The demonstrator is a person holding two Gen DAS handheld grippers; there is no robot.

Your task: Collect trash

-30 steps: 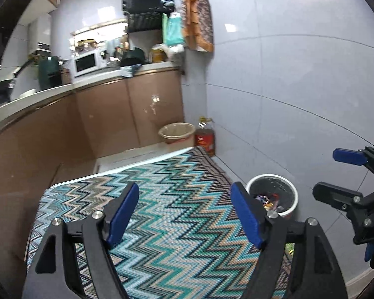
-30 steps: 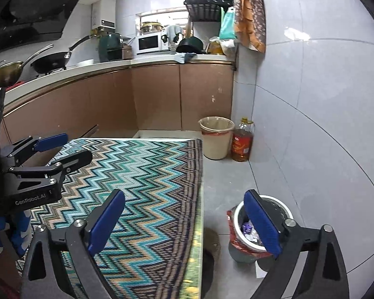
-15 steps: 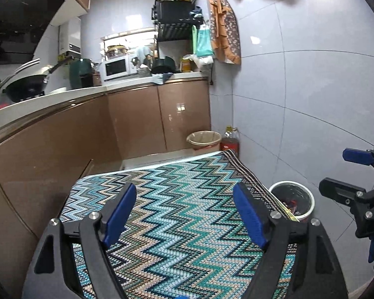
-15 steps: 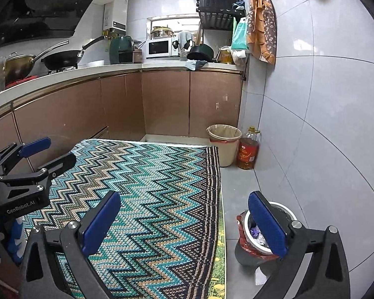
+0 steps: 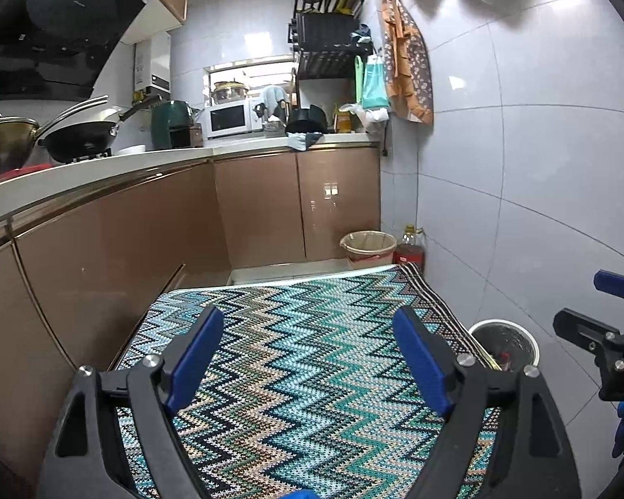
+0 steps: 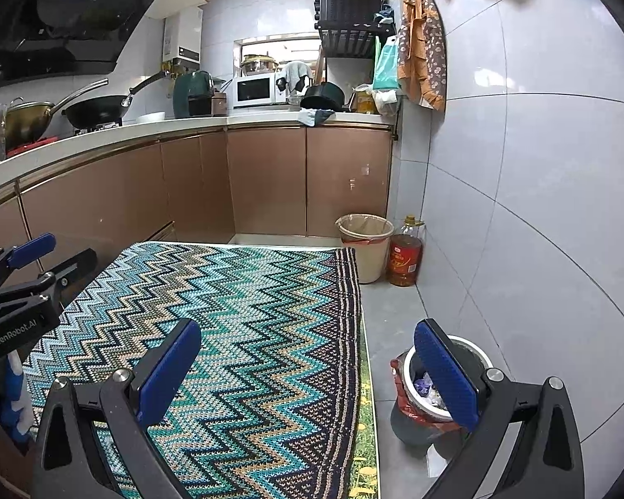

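Note:
My left gripper (image 5: 308, 357) is open and empty above a table with a zigzag cloth (image 5: 295, 353). My right gripper (image 6: 308, 370) is open and empty, over the table's right edge; it also shows at the right of the left wrist view (image 5: 595, 324). A small grey trash bin (image 6: 470, 353) with a red liner stands on the floor right of the table, with wrappers inside; it also shows in the left wrist view (image 5: 504, 339). The left gripper shows at the left of the right wrist view (image 6: 37, 266). No loose trash shows on the cloth.
A beige bucket with a bag liner (image 6: 366, 245) and an oil bottle (image 6: 405, 253) stand on the floor by the far cabinets. Brown cabinets (image 6: 266, 183) and a counter with a wok (image 6: 95, 110) and a microwave (image 6: 256, 89) run along the left and back. A tiled wall (image 6: 520, 187) is on the right.
Both grippers have tilted upward and pulled back, so more of the kitchen shows and the bin sits lower in view. Both stay open and empty.

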